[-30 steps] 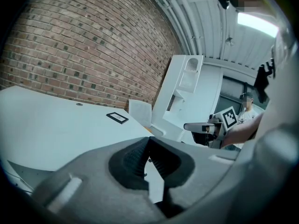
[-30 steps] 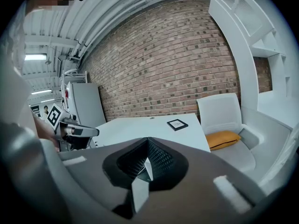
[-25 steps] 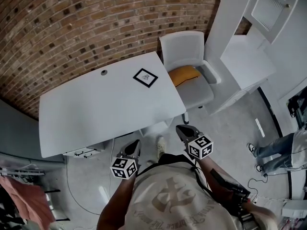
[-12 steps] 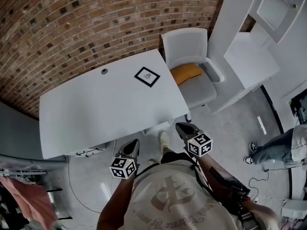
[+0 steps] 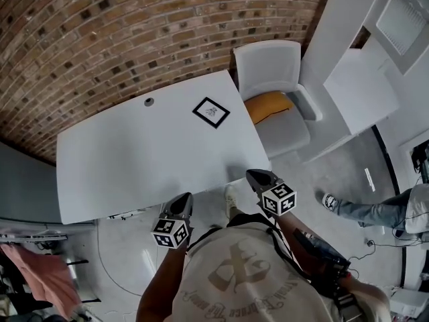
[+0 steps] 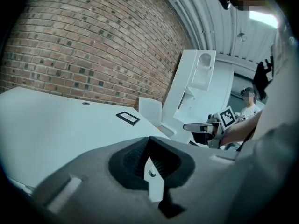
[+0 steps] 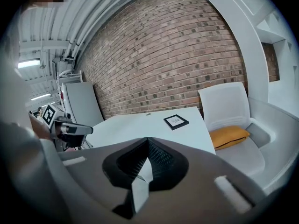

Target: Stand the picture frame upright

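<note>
A small black picture frame (image 5: 211, 112) lies flat near the far right corner of the white table (image 5: 134, 153); it also shows as the frame (image 6: 127, 117) and the frame (image 7: 176, 121) in the gripper views. My left gripper (image 5: 182, 204) hovers just off the table's near edge, shut and empty. My right gripper (image 5: 259, 178) is at the table's near right corner, also shut with nothing in it. Both are well short of the frame.
A white chair (image 5: 271, 79) with an orange cushion (image 5: 269, 104) stands to the right of the table. A brick wall (image 5: 134, 39) runs behind. White cabinets (image 5: 362, 72) stand at the right. A person's legs (image 5: 375, 210) are on the floor far right.
Both grippers have come forward to the table's near edge, and the view has shifted with them. The frame lies as before.
</note>
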{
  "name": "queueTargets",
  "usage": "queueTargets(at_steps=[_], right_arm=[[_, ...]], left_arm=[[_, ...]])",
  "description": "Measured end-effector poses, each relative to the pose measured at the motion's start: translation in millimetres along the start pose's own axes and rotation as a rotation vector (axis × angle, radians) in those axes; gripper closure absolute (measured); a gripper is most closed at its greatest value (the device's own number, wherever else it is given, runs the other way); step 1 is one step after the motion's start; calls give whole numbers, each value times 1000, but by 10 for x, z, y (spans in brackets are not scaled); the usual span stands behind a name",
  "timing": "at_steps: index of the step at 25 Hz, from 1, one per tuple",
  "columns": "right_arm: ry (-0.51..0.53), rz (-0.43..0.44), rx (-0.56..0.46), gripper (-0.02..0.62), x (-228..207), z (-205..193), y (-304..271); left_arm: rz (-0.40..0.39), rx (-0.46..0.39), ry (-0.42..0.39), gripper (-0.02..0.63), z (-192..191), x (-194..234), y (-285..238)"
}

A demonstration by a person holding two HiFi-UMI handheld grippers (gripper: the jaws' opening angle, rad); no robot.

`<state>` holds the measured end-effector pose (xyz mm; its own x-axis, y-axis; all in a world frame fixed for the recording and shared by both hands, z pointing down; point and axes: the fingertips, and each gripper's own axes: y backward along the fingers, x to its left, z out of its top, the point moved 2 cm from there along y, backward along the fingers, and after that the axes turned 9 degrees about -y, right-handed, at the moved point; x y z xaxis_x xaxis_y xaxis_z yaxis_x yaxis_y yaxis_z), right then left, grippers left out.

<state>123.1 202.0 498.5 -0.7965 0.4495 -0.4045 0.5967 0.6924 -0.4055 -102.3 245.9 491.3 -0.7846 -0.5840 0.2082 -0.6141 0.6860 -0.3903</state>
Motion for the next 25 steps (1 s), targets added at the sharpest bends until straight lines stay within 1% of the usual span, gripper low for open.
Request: queueTargets(at_steps=[6,10,17,22,25], right_arm=[[27,23,5,588,-191,254,-331],[41,71,-13,588,-239,423,-541],[52,126,10,589,-366,605,-870],[76,136,47,589,-551,719,-1107],[89,112,70,589,-677,762,-1245]], left_arm=[[15,8,16,601,122,139,-289],[22,27,28,601,158,276,-477],[23,49,27,601,330,492,-878],[22,66,2,601,517,638,-1196],[31,66,-10,601,656,730,-1359]])
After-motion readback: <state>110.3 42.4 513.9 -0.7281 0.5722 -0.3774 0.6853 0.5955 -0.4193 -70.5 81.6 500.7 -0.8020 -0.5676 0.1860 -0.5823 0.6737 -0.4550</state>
